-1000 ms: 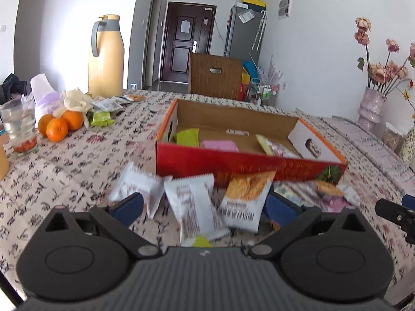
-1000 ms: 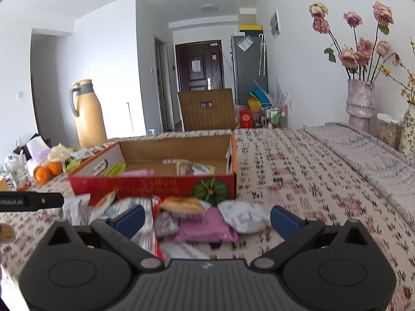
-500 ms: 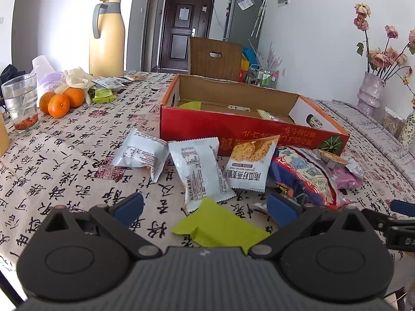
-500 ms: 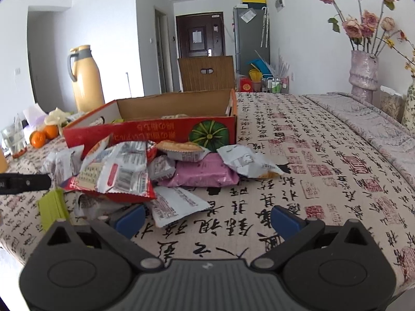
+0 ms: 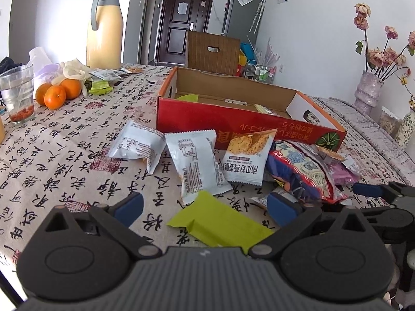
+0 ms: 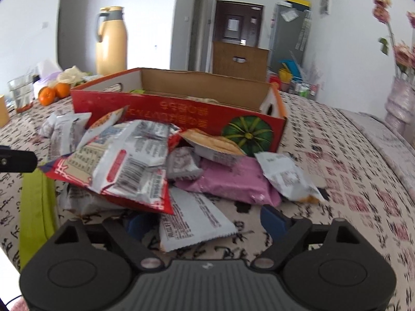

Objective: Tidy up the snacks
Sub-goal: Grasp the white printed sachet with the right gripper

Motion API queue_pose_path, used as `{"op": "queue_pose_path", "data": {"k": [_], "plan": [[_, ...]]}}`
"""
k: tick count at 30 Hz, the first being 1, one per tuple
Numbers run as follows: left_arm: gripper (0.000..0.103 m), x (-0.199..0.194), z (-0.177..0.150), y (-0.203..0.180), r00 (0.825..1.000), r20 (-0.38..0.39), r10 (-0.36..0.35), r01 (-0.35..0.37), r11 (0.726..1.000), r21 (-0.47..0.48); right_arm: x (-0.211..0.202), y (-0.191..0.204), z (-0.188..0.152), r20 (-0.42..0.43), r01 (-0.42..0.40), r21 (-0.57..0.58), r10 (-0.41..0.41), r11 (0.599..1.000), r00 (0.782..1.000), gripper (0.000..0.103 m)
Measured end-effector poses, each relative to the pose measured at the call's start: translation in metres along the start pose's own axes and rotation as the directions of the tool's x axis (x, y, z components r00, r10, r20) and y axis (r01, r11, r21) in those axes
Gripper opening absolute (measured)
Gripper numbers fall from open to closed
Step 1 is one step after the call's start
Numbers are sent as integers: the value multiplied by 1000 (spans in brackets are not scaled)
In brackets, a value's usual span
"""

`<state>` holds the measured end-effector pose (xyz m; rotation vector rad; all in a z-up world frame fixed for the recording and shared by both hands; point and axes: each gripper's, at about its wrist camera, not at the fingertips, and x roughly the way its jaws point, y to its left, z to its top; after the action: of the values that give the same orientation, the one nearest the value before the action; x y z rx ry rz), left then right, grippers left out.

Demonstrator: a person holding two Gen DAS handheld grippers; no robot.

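1. Left wrist view: left gripper (image 5: pixel 205 207) spread wide over the tablecloth (image 5: pixel 59 160), nothing pressed between the blue pads, a green packet (image 5: pixel 220 223) lying flat in the gap
2. Same view only: two white packets (image 5: pixel 140 147) side by side, an orange-topped packet (image 5: pixel 247 156) leaning against the red box (image 5: pixel 233 119), and a red-and-blue bag (image 5: pixel 303 173) to its right
3. Also seen here alone: the box's inside, with a green packet and a few others on its floor
4. At the right edge of that view: right gripper's blue fingertip (image 5: pixel 365 189) just beside the bag
5. Right wrist view: right gripper (image 6: pixel 207 220) partly open, jaws just been closing in, a white packet (image 6: pixel 192 220) lying between them with no firm pinch visible; left pad half hidden under the pile
6. Only here: a pink packet (image 6: pixel 228 184) under the heap, a red-edged silver bag (image 6: pixel 124 165) on top, a pumpkin picture on the box front
7. Both views: yellow flask (image 6: pixel 111 41), oranges (image 5: pixel 58 93) and a glass (image 5: pixel 16 93) far left on the table
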<state>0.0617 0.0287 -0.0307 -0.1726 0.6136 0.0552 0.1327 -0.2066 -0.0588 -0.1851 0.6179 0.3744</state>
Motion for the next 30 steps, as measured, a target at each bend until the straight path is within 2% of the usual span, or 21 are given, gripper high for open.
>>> {"op": "queue_pose_path", "data": {"k": [2,5,10,16,20,22,24,26,30], "plan": [[103,1,1,0,1000,-2,-2,2,1000,-5,1,-2,1,2,-52,8,52,999,999,70],[103,2,1,1,1000,-7,0,0,1000,-10,0,-6,-1,11,-117,37,116,993,993,57],[103,5,1,1,1000,-17,3,-4,1000,-14,-10,-4,-9,34,-118,26,117,993,993,53],[103,7,1,4,1000,-24,12,-12,1000,-25,-29,-5,-25,57,-28,66,24,997,998,49],[103,7,1,5,1000,-26,13,-14,999,-31,-41,-11,-35,55,34,103,-40,994,998,48],[103,8,0,4,999,-31,16,-17,999,-33,-44,-15,-38,49,39,117,-45,992,998,50],[103,9,0,3,999,-39,18,-20,999,-33,-44,-17,-38,42,53,125,-59,991,997,57],[103,9,-1,2,999,-42,18,-20,999,-32,-41,-18,-37,36,63,130,-68,990,997,75],[103,7,-1,1,999,-39,27,-28,999,-33,-34,-20,-34,39,32,129,-37,991,999,74]]}}
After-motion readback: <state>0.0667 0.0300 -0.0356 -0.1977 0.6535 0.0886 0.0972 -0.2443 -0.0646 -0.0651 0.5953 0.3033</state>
